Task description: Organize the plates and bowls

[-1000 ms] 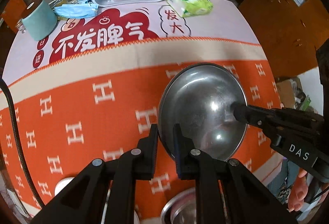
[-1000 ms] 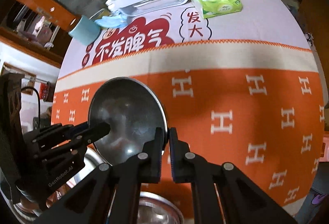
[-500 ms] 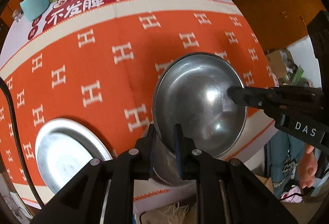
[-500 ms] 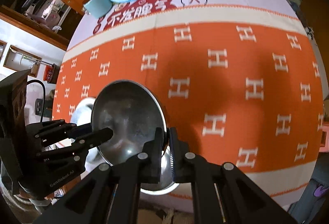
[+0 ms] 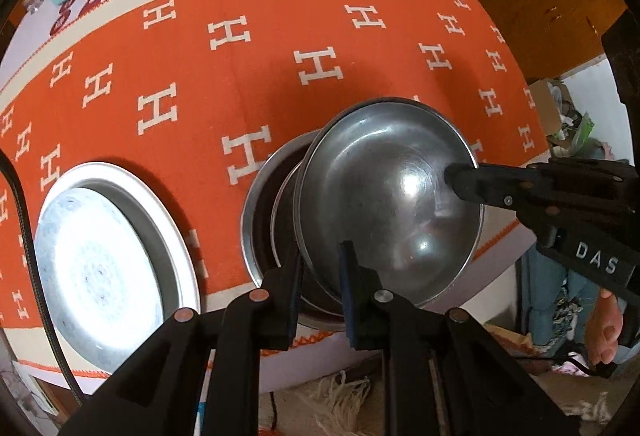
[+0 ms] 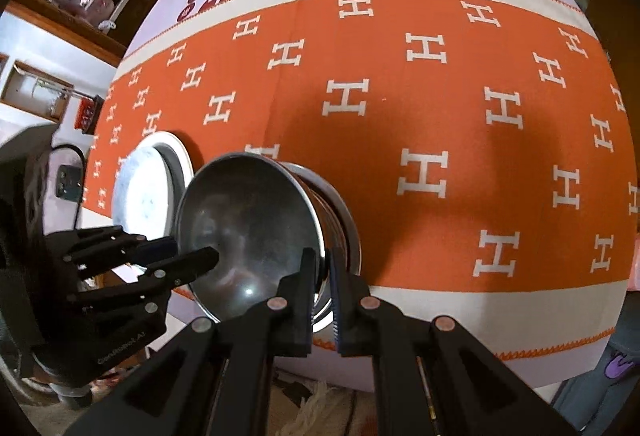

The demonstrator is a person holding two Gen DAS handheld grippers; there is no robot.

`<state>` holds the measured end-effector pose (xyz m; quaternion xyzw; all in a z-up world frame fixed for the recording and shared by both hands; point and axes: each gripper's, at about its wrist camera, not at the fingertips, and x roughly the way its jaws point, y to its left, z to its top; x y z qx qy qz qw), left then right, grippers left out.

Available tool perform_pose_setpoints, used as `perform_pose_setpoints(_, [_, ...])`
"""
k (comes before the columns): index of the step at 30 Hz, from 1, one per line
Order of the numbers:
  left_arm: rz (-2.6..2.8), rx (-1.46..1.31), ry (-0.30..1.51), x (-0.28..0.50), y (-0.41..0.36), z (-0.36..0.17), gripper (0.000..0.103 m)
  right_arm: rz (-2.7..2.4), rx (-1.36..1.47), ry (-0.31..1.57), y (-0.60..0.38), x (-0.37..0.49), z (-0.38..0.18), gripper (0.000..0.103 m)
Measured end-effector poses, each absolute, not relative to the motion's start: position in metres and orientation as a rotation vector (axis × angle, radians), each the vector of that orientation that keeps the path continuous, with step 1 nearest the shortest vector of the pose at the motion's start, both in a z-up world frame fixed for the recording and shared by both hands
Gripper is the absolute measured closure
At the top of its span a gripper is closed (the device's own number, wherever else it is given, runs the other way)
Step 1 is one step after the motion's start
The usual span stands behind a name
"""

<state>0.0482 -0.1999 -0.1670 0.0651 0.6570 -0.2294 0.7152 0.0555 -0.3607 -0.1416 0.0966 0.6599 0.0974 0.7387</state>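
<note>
Steel bowl (image 5: 384, 203), rim clamped by left gripper (image 5: 320, 276) and right gripper (image 6: 324, 276), hangs tilted over stacked bowls (image 5: 268, 211) at tabletop's near edge for nesting

my left gripper (image 5: 320, 276) angled steeply down, jaws pinched nearly closed, my right gripper (image 6: 322, 276) likewise, both gripping

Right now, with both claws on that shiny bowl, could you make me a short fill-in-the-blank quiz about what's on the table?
1. The steel bowl is gripped by ____ grippers at once.
2. It hangs over another metal ____ near the table's front edge.
3. The tablecloth is orange with white letter ____ shapes.
4. To the left lies a flat round ____.

Missing words: two; bowl; H; plate
</note>
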Motion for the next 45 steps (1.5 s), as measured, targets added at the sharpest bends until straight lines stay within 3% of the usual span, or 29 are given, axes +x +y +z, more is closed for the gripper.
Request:
perform_pose_setpoints(19, [-0.509, 0.189, 1.467, 0.049, -0.204, -0.180, 0.087, 0.209, 0.219, 1.485, -0.359, 0.053, -0.157, 0.095])
perform_pose_setpoints(28, [-0.505, 0.188, 1.461, 0.049, -0.202, -0.180, 0.081, 0.217, 0.210, 1.510, -0.356, 0.054, -0.163, 0.091])
perform_pose_setpoints(31, [-0.510, 0.190, 1.448, 0.050, -0.201, -0.177, 0.069, 0.212, 0.206, 1.502, -0.355, 0.055, -0.162, 0.091])
perform_pose_setpoints(33, [-0.511, 0.197, 1.430, 0.049, -0.201, -0.172, 0.049, 0.204, 0.194, 1.489, -0.355, 0.055, -0.158, 0.087])
perform_pose_setpoints(35, [-0.509, 0.189, 1.408, 0.049, -0.199, -0.167, 0.040, 0.201, 0.188, 1.473, -0.356, 0.056, -0.154, 0.073])
perform_pose_setpoints(45, [-0.505, 0.148, 1.379, 0.049, -0.191, -0.157, 0.030, 0.211, 0.147, 1.435, -0.352, 0.051, -0.145, 0.071])
